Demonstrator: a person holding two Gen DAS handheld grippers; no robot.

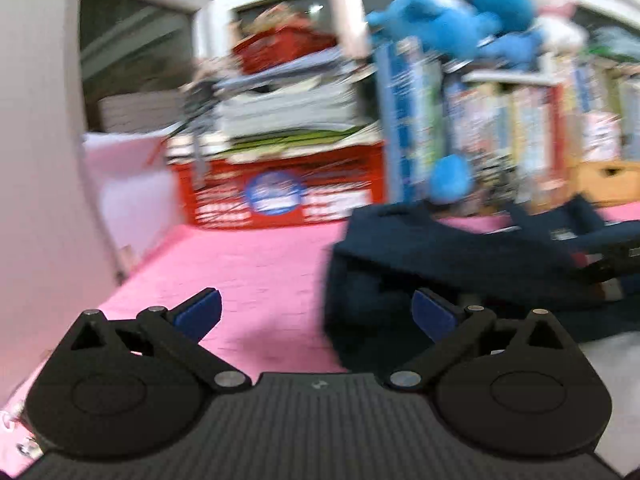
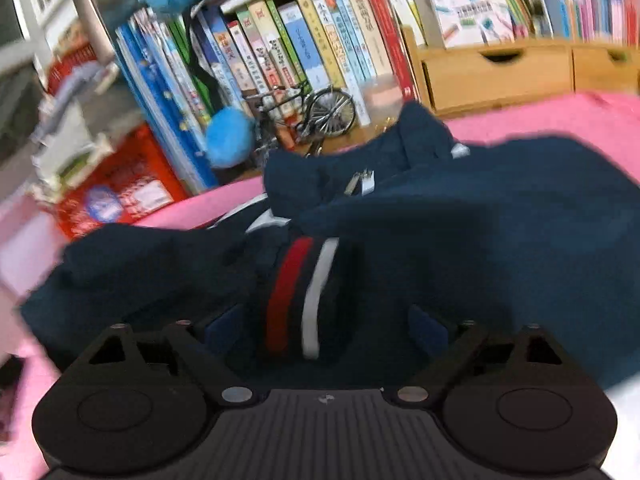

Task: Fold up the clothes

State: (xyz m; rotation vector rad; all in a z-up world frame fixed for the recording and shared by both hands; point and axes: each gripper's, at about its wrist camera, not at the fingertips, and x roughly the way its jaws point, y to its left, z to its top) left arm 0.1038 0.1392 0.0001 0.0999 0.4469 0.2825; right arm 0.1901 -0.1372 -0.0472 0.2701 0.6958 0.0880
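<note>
Tabletop: pink cover, books behind.
Left claw: wide open, empty, beside the navy garment.
Right claw: part open, striped cuff between, grip unclear.

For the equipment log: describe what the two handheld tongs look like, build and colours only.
Both match. The left tongs have a dark grey ribbed body, two round black housings with circular insets, and black linkage arms joined by silver pins, ending in blue pads. The right tongs are the same build; their blue pads look darker in shadow. A small pale mark sits centrally on each ribbed body. No cables or sleeves show.
</note>
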